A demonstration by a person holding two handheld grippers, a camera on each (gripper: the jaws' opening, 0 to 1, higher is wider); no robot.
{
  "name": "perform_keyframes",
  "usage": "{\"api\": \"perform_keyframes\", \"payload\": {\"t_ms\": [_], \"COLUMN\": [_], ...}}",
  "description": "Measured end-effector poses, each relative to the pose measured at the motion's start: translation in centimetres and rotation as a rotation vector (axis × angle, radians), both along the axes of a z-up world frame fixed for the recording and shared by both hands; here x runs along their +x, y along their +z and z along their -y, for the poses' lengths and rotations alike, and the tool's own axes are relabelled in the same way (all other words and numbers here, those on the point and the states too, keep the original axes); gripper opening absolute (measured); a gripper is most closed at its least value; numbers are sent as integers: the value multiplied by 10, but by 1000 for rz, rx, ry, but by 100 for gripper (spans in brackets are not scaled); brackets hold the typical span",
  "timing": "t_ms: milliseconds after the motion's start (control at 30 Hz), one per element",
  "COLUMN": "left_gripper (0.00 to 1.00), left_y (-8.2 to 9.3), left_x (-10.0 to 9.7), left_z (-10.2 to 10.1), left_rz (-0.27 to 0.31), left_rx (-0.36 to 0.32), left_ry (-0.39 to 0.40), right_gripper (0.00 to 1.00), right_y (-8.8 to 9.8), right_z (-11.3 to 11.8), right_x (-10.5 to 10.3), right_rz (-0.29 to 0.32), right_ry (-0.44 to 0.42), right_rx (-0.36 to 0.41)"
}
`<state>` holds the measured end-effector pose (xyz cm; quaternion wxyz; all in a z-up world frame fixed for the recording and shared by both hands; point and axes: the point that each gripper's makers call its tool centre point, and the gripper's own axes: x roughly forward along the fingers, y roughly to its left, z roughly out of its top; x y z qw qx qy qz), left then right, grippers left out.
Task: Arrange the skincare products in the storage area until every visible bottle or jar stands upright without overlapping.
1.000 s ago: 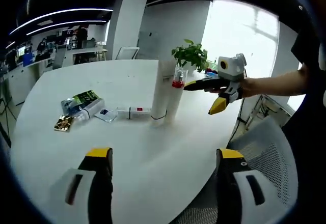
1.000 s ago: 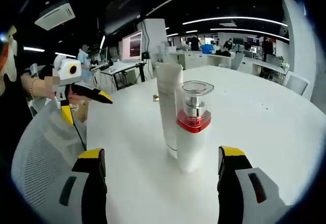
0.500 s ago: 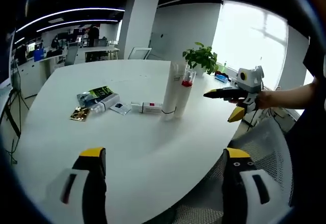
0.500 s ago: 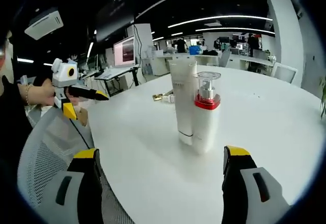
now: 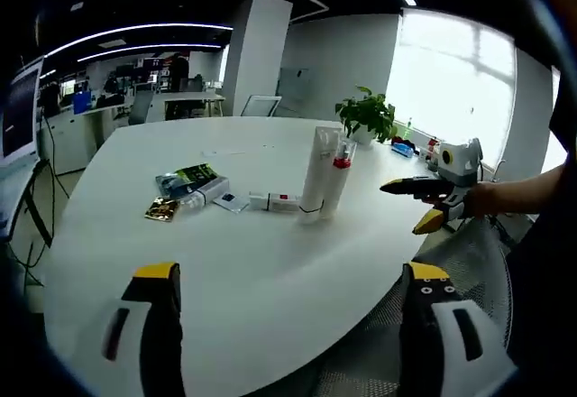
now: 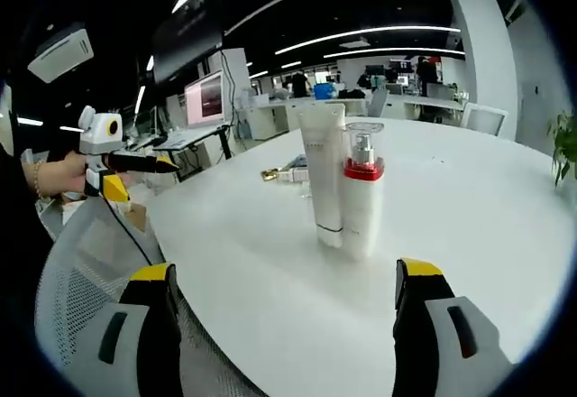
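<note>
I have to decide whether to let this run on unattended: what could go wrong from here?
1. The white tube and the pump bottle stand upright close together; bumping one could topple both.
2. Several products lie flat: the small white box and the green packet. Reaching them past the standing pair risks a knock.
3. The right gripper and left gripper hang off the table, jaws open, holding nothing.

Bare table (image 6: 270,271) before upright tube (image 6: 322,176) and pump bottle (image 6: 362,194).
</note>
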<state>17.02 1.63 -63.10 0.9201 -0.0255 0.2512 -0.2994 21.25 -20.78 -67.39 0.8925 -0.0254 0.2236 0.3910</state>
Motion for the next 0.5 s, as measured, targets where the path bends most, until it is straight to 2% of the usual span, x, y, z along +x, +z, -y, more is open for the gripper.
{"api": "perform_keyframes", "payload": {"t_ms": [500], "left_gripper": [93], "left_y": [2], "left_x": [-2], "left_z": [2], "left_rz": [12], "left_rx": [-13], "left_ry": [-9], "right_gripper": [99], "right_y": [2], "right_z": [-4], "right_x": [-8], "right_rz": [-3], "right_ry": [7], "right_rx": [-45]}}
